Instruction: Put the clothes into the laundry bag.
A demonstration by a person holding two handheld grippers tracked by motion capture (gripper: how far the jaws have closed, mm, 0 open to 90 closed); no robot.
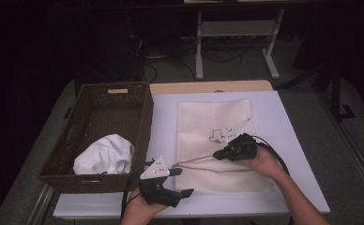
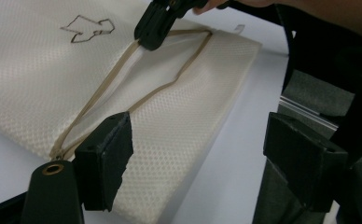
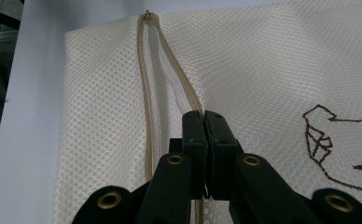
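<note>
A cream mesh bag (image 1: pixel 208 122) with a brown embroidered figure (image 3: pixel 337 149) lies flat on the white table. Its tan zipper (image 3: pixel 146 93) is undone and the mouth (image 2: pixel 137 79) gapes. My right gripper (image 3: pixel 203 116) is shut on one zipper edge partway along the mouth, and it holds that lip a little above the other. From the left gripper view the right gripper (image 2: pixel 151 39) pinches the far edge of the gap. My left gripper (image 2: pixel 202 163) stands open at the bag's near left corner, with nothing between its jaws. From above, the left gripper (image 1: pixel 182 182) is by the table's front edge.
A brown wicker basket (image 1: pixel 109 108) stands at the left of the table with a crumpled white cloth (image 1: pixel 106 154) in it. White table surface (image 1: pixel 283 140) runs to the right of the bag. Beyond the table are a dark floor and a desk frame (image 1: pixel 236 42).
</note>
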